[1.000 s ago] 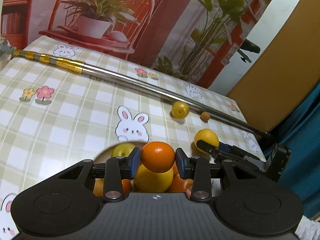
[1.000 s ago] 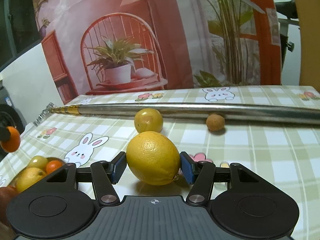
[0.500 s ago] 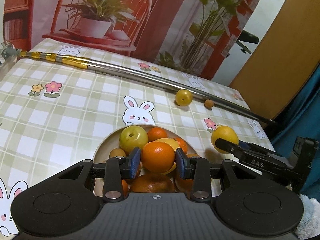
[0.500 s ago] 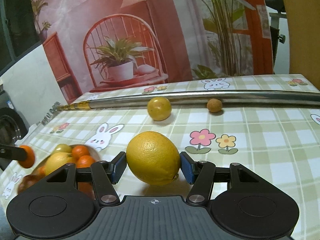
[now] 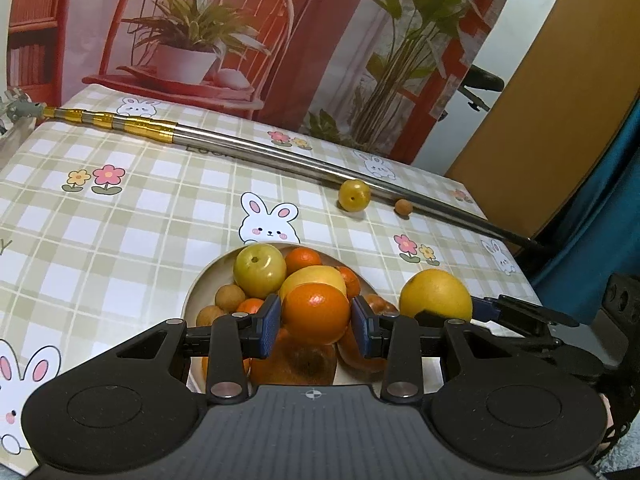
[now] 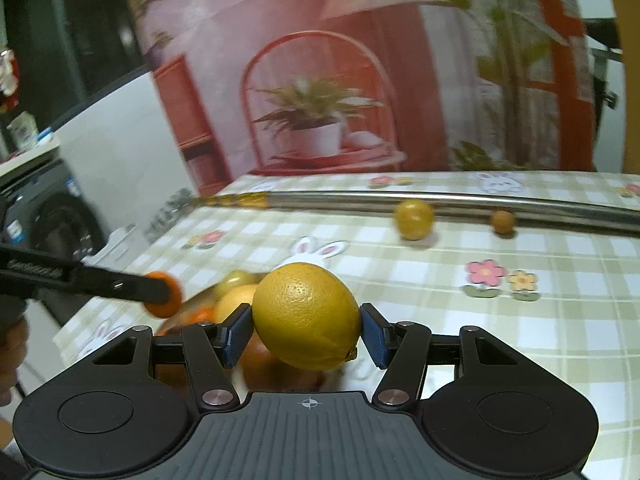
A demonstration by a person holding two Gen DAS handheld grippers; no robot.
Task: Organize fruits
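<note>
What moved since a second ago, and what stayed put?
The right claw lifted the big yellow lemon off the table and carried it toward the fruit bowl. The left claw kept squeezing its orange over the bowl. The small yellow fruit and brown ball by the metal pole stayed put.

- Grippers: two, the left gripper [image 5: 316, 322] closed on one orange [image 5: 316, 314], the right gripper [image 6: 307, 330] closed on one large yellow citrus [image 6: 307, 316].
- Bowls: one bowl [image 5: 200, 288], heaped with fruit.
- Green-yellow round fruit in the bowl: one [image 5: 260, 270].
- Small brown round fruits at the bowl's left side: two [image 5: 230, 298].
- Oranges and tangerines in the bowl: at least four show; those underneath cannot be counted.
- Loose fruits beyond the bowl, beside the metal pole [image 5: 280, 158]: two, one yellow fruit [image 5: 354, 195] and one small brown fruit [image 5: 403, 207].
- Metal poles: one.
</note>
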